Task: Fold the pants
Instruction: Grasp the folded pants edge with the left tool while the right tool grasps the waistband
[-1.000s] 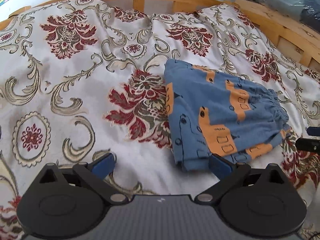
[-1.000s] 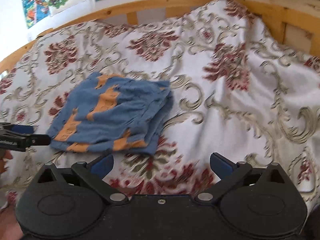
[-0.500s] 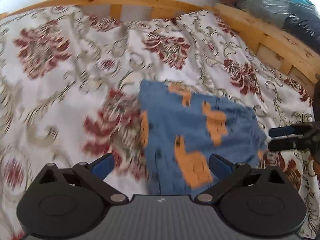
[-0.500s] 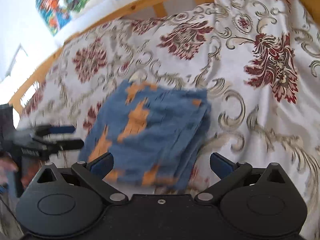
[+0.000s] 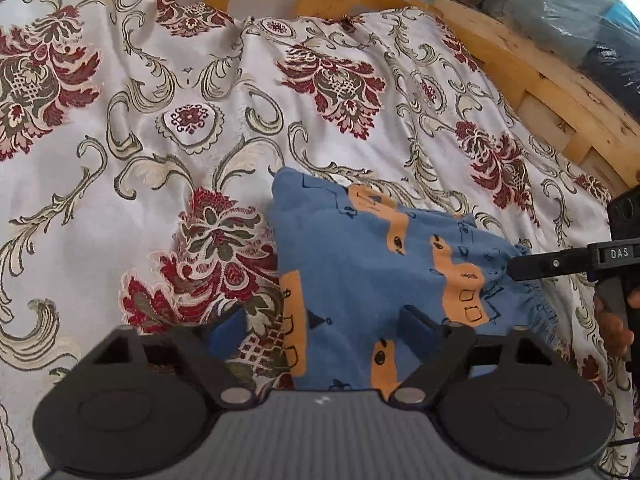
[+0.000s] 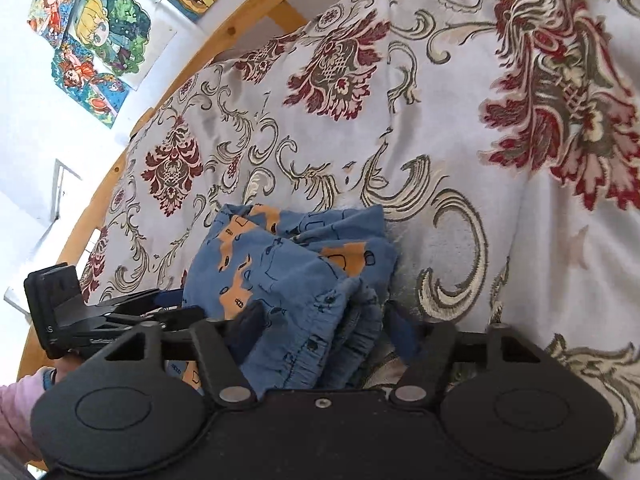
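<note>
the pants point(image 5: 360, 280), blue with orange vehicle prints, lie folded into a small bundle on the bedspread point(image 5: 160, 128), a pale cloth covered with dark red flowers and olive scrolls. the left gripper point(image 5: 320, 332) sits low at the near edge of the bundle with its jaws spread wide: one blue pad rests over the bedspread just beside the folded edge, the other lies over the blue cloth, and nothing is pinched between them. the right gripper point(image 6: 324, 332) has come in from the opposite side, at the gathered waistband point(image 6: 336, 344), which bunches up between its two open fingers; the cloth fills the gap, though i cannot tell whether the pads are pressing on it. from the left wrist view the right gripper point(image 5: 560, 262) shows as a black arm reaching to the ruffled edge of the pants, with fingertips of a hand point(image 5: 612, 320) behind it. a pink sleeve point(image 6: 16, 416) shows at the left gripper's side. a wooden bed frame point(image 5: 540, 80) runs round the bed, and cartoon pictures point(image 6: 104, 28) hang on the white wall.
</note>
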{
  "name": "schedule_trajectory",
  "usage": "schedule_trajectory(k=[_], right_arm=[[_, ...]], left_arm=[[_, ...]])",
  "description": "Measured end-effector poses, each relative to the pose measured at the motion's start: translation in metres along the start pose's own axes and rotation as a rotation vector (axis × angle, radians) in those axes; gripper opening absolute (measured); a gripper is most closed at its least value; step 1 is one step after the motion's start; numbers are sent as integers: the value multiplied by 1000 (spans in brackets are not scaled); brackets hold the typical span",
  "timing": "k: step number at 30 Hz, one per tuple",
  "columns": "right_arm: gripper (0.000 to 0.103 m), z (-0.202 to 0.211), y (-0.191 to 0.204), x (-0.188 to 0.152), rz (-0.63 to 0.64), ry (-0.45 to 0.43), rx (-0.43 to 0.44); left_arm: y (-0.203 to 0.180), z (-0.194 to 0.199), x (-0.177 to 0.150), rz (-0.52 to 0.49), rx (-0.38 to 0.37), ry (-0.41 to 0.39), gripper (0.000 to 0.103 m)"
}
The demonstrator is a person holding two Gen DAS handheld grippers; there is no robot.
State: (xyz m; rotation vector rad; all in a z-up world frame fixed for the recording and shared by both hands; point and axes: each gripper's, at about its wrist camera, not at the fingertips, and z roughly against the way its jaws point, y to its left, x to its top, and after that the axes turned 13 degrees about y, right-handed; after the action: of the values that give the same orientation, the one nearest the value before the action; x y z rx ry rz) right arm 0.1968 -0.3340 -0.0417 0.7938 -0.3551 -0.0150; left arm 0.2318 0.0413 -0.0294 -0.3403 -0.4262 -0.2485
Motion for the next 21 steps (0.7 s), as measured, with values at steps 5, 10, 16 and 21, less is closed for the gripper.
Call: schedule_trajectory(k=[5,10,16,21], right_arm=[[42,-4,-5,-3,-35,-25,-2],[35,-5,6,-8,2,-60,-63],[27,1,26,-11,61,-98,-127],[25,8,45,-12,130,-115,-172]], left_arm=[[5,-2,0,15,-46,16,48],[-3,-1,1,-28,-10,21,33],[-11,5,2,-42,10,13,19],[-16,12,4,-27,18,2,17]])
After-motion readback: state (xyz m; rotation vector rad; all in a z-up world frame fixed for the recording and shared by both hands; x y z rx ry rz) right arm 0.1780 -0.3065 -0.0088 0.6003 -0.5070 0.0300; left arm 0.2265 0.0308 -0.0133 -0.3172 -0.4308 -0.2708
